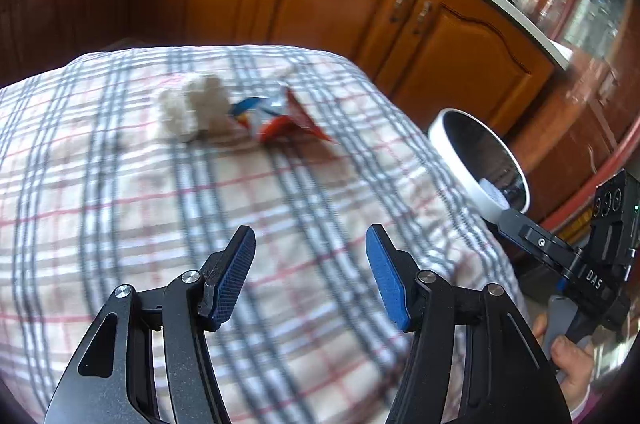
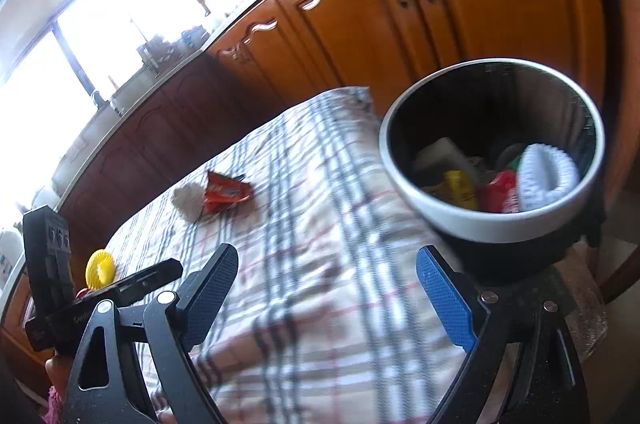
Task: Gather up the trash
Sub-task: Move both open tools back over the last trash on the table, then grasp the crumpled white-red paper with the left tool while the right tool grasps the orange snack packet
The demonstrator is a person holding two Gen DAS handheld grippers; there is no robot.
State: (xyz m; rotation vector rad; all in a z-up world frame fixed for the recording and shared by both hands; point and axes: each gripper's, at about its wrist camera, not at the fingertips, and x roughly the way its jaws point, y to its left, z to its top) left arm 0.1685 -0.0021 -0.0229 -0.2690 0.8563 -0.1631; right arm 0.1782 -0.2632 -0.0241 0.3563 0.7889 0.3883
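**Both grippers empty, two bits of trash left on the desk**

The left gripper is spread wide with nothing between its blue pads, hovering over the checked tablecloth. Same story for the right gripper: wide open, holding nothing, sitting just beside the trash bin.

Further out, the crumpled white tissue and the red-and-blue snack wrapper lie touching each other mid-desk, well apart from both grippers. The bin already has stuff in it. There's also a yellow ring near the desk edge; can't tell if that counts as trash.

My worry: since tissue and wrapper touch, pinching one could drag the other along or flick it off. Also the cloth looks loose, so a low pinch might bunch fabric instead.
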